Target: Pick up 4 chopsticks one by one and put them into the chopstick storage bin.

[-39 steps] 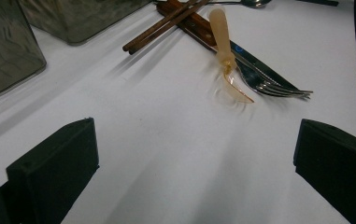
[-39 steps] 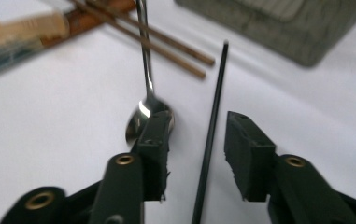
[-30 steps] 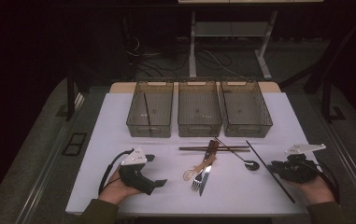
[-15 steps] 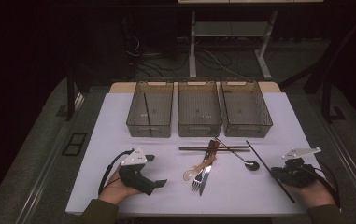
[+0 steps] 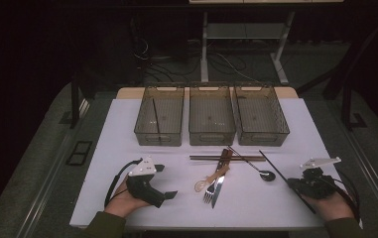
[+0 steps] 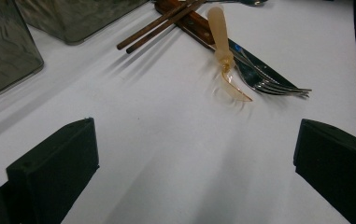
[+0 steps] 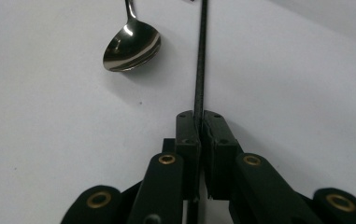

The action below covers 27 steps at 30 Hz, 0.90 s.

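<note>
My right gripper [image 5: 296, 184] [image 7: 202, 123] is at the table's near right, shut on a thin black chopstick [image 5: 273, 166] [image 7: 200, 56] that lies slanted on the white table. Just left of the stick lies a metal spoon [image 5: 266, 174] [image 7: 131, 46]. At the near left, my left gripper [image 5: 165, 181] [image 6: 194, 163] rests open with bare table between its jaws. Ahead of it lies a pile: a pale plastic spoon [image 5: 209, 181] [image 6: 222, 46], a fork [image 5: 207, 197] [image 6: 274, 86], a wooden-handled knife [image 5: 217, 191] [image 6: 199, 28] and a pair of wooden chopsticks [image 5: 226, 158] [image 6: 157, 28].
Three clear bins stand in a row at the back: left [image 5: 157, 138], middle [image 5: 212, 138], right [image 5: 263, 138]. A black chopstick [image 5: 155, 119] lies in the left bin. The table's near edge runs just below both hands.
My right hand has shifted slightly right and toward the near edge, keeping to the black chopstick. The left gripper has not moved.
</note>
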Each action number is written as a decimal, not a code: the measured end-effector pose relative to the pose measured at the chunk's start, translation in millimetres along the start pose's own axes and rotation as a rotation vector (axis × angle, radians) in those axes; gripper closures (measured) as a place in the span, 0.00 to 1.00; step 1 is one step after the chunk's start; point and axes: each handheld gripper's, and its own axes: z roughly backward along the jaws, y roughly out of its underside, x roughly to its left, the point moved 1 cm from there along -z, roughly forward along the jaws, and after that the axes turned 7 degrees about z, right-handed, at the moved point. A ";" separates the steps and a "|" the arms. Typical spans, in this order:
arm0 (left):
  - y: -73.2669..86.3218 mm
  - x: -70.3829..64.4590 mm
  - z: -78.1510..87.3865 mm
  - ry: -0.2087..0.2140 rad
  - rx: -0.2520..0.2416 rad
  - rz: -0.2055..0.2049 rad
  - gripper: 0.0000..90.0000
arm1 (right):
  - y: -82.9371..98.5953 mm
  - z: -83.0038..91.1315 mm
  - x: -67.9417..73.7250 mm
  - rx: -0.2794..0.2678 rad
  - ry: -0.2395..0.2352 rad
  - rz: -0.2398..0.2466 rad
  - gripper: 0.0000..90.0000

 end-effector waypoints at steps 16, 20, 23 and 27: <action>-0.1 -0.2 -0.4 0.000 -0.002 -0.003 0.00 | 1.8 0.2 -11.9 -0.023 0.006 -0.011 0.96; -0.1 -0.1 -0.4 0.000 0.000 -0.007 0.00 | 1.1 2.5 -12.6 -0.034 0.002 -0.005 0.96; 0.0 -0.4 -0.4 -0.001 0.002 -0.004 0.00 | 0.3 5.9 -12.9 -0.050 -0.006 0.003 0.96; 0.1 -0.4 -0.4 -0.001 0.002 -0.004 0.00 | -0.1 9.4 -13.9 -0.066 -0.015 0.016 0.96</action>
